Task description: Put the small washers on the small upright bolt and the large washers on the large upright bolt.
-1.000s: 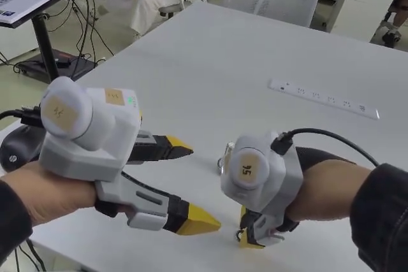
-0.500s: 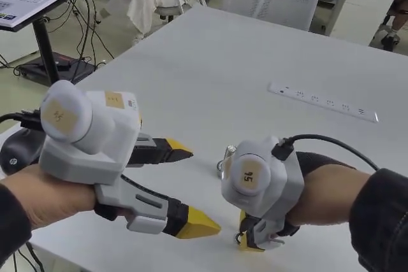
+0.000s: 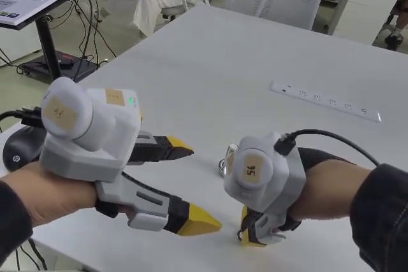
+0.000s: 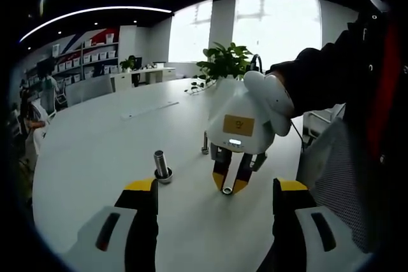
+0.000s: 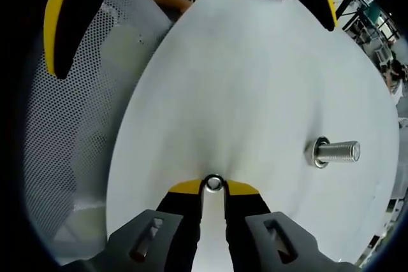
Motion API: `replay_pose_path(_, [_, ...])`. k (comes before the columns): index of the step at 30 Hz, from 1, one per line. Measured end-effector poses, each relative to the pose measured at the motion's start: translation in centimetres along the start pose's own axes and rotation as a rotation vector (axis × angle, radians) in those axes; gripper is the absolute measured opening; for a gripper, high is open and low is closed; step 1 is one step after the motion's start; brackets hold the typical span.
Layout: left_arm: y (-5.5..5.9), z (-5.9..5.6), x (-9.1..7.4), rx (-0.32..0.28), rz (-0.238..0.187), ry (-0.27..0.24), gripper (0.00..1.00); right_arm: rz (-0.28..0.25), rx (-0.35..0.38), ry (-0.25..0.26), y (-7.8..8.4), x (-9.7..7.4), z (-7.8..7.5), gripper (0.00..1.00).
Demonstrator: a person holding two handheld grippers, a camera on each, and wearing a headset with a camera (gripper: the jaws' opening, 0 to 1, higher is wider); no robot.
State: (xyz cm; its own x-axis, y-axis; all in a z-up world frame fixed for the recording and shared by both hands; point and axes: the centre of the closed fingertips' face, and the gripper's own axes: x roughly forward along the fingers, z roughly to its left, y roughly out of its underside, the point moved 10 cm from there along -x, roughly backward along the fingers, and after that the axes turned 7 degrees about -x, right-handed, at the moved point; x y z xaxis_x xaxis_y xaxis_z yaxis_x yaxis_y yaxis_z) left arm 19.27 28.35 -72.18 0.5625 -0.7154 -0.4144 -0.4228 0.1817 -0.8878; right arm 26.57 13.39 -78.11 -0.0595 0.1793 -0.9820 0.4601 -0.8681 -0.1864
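The right gripper (image 5: 215, 189) pinches a washer (image 5: 215, 178) between its tips, low over the desk (image 5: 255, 81); the left gripper (image 3: 201, 189) hovers with its jaws spread and empty. The large bolt (image 5: 335, 152) and small bolt (image 4: 205, 143) stand upright nearby. Best to match the washer's size first, then hold it level and lower the hole squarely over the bolt's tip

Left gripper (image 3: 197, 188) held level, jaws wide apart, right gripper (image 3: 253, 240) pointing down, jaws pinching a washer (image 5: 215, 179)
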Motion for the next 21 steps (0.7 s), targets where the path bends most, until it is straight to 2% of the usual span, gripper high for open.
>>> replay_pose_path(14, [0.0,0.1,0.1,-0.004,0.001,0.001,0.73,0.014,0.019,-0.004,0.7,-0.2,-0.3,0.14])
replay_pose_path(21, [0.0,0.2,0.3,-0.003,0.003,0.005,0.73,0.023,0.052,-0.006,1.9,-0.7,-0.3,0.14])
